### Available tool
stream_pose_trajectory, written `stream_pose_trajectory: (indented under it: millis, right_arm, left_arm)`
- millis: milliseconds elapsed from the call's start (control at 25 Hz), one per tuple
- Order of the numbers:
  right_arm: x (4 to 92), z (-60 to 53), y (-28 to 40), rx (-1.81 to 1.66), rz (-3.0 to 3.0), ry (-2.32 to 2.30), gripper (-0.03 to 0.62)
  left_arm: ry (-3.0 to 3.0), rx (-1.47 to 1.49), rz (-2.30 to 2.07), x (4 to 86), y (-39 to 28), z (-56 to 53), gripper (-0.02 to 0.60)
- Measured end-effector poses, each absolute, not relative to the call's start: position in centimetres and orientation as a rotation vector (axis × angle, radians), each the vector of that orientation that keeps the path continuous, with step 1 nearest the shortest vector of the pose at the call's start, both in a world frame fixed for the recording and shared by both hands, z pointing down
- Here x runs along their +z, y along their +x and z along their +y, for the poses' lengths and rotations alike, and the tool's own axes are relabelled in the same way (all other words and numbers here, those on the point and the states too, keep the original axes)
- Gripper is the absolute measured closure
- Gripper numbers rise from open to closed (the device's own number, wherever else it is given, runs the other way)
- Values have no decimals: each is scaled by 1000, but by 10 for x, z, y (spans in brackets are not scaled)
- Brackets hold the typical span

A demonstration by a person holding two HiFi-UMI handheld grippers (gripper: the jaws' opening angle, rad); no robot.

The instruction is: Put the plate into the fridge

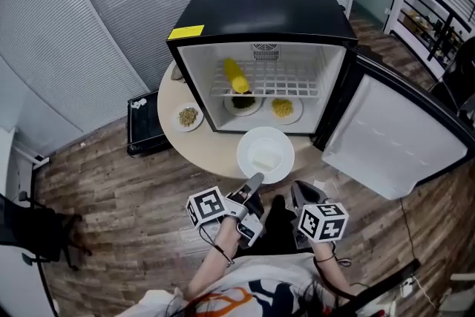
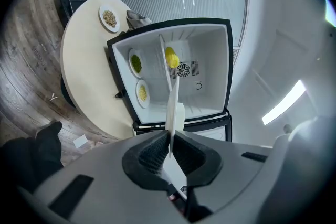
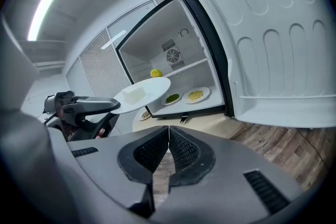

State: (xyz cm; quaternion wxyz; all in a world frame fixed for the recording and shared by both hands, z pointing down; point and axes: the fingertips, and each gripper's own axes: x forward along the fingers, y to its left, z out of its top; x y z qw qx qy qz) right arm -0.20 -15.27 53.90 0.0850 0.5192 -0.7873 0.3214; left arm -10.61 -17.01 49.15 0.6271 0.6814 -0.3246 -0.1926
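One plate [image 1: 265, 154] — its near rim pinched in the left gripper [image 1: 255, 180]'s jaws — hangs level, the open fridge [image 1: 261, 7] dead ahead at twelve o'clock; the right gripper [image 1: 300, 191]'s jaws are closed, empty.

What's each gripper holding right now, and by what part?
Left gripper is shut on the near rim of the white plate carrying a white block; right gripper is shut and empty.

fridge [image 1: 260, 4]: glossy black shell, smooth white plastic lining
wire shelf [image 1: 286, 82]: white coated metal
plate [image 1: 249, 148]: smooth, glossy white
table [image 1: 206, 151]: pale, smooth matt top
floor [image 1: 111, 204]: grained wood-look planks
left gripper [image 2: 170, 139]: matt grey plastic, black ribbed pads [image 2: 150, 155]
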Motion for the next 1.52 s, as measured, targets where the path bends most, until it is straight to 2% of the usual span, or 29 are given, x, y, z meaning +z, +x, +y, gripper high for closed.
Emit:
stream_pose_trajectory:
  millis: [1000, 1520]
  right_arm:
    - [547, -284, -18, 969, -2408, 1454, 577]
    - [545, -308, -9, 940, -2386, 1480, 577]
  left_arm:
    - [1595, -422, -709, 479, -79, -307, 557]
    - [1556, -395, -689, 489, -52, -356, 560]
